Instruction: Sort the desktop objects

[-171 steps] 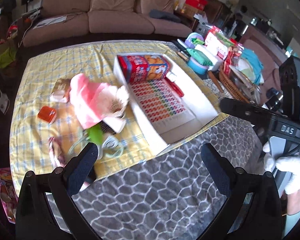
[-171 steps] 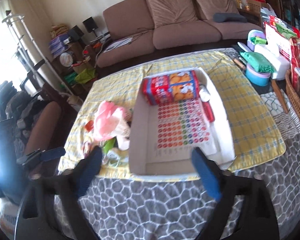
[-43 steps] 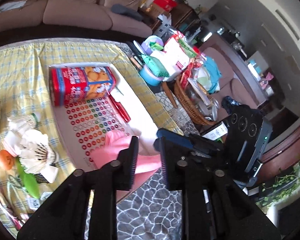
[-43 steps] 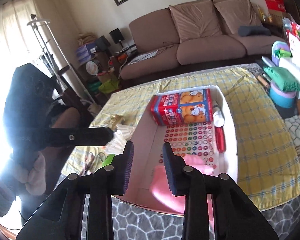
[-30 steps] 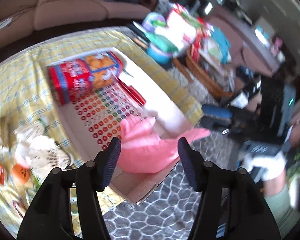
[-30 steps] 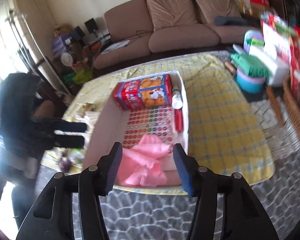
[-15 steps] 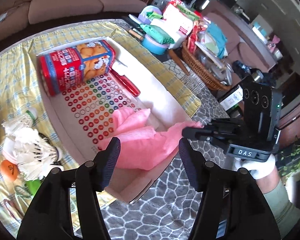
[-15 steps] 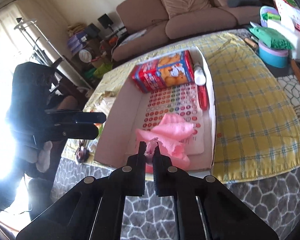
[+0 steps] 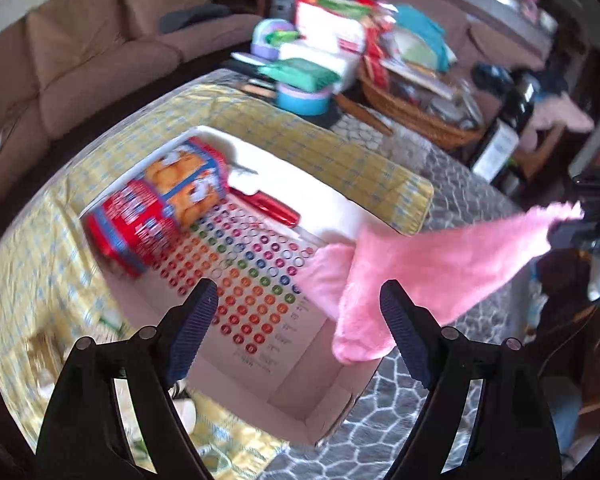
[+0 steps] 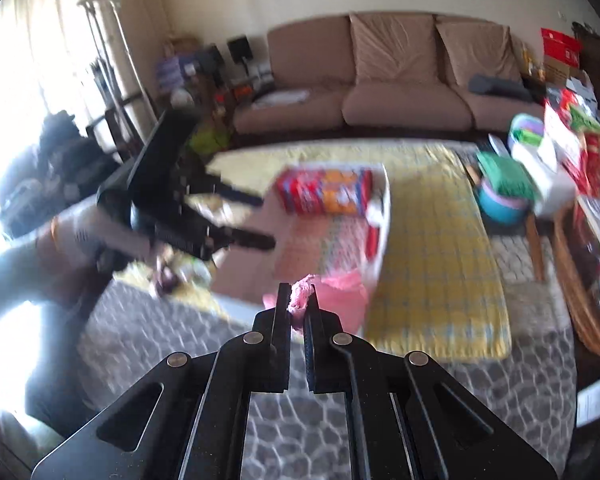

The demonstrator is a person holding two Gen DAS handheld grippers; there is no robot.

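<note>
A pink cloth [image 9: 424, 276] hangs in the air over the near right corner of the white cardboard box [image 9: 312, 424]. My right gripper [image 10: 298, 300] is shut on one corner of the pink cloth [image 10: 340, 292] and holds it up. My left gripper [image 9: 296, 300] is open above the box, with nothing between its fingers. Inside the box lie a red biscuit pack [image 9: 160, 208], a sheet of coloured dots [image 9: 248, 276] and a red pen [image 9: 268, 206]. In the right wrist view the left gripper [image 10: 244, 220] shows at the left, over the table.
The box sits on a yellow checked cloth [image 9: 332, 152] over a grey patterned table cover [image 10: 312, 420]. A wicker basket [image 9: 416, 116], a blue tub [image 9: 304, 98] and packets crowd the table's far right. Small items [image 9: 40, 356] lie left of the box. A brown sofa [image 10: 380, 96] stands behind.
My right gripper has lifted the pink cloth out of the box and pulled it to the right, so it now hangs taut. The left gripper stays open and has shifted.
</note>
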